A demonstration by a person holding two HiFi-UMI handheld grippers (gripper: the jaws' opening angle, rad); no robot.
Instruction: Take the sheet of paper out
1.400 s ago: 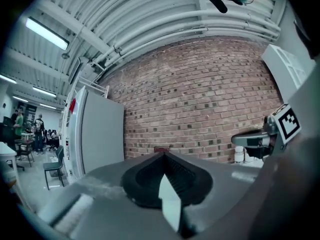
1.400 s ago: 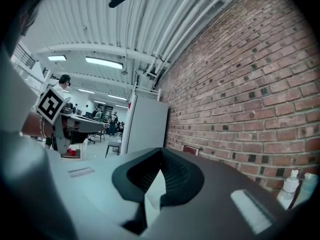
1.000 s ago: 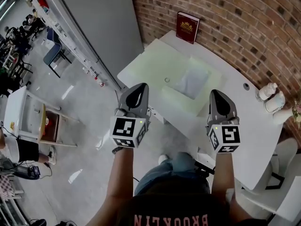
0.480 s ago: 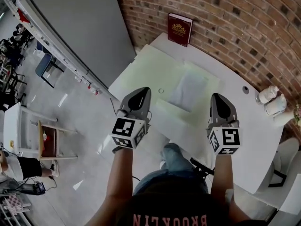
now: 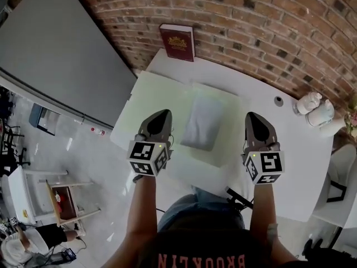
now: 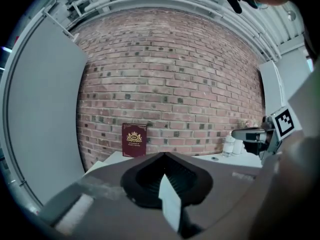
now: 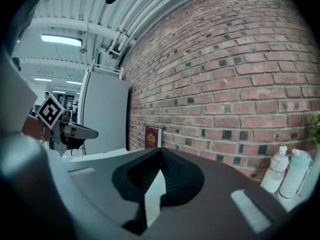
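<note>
As the left hand-held gripper (image 5: 161, 114) and right hand-held gripper (image 5: 254, 117) have been advanced over the surface (image 5: 301, 149), the sleeve (image 5: 202, 121) is now flanked. Both are shut and empty; extraction has not begun.

Count, this entry. On the desk (image 5: 290, 144) we find:
- one red book (image 5: 177, 42) at the back edge
- two white bottles (image 5: 308, 102) at the back right corner
- one translucent sleeve (image 5: 202, 121) mid-desk
- one round hole (image 5: 278, 100) near the bottles

Tools number two: left gripper (image 5: 162, 114) and right gripper (image 5: 254, 116).
</note>
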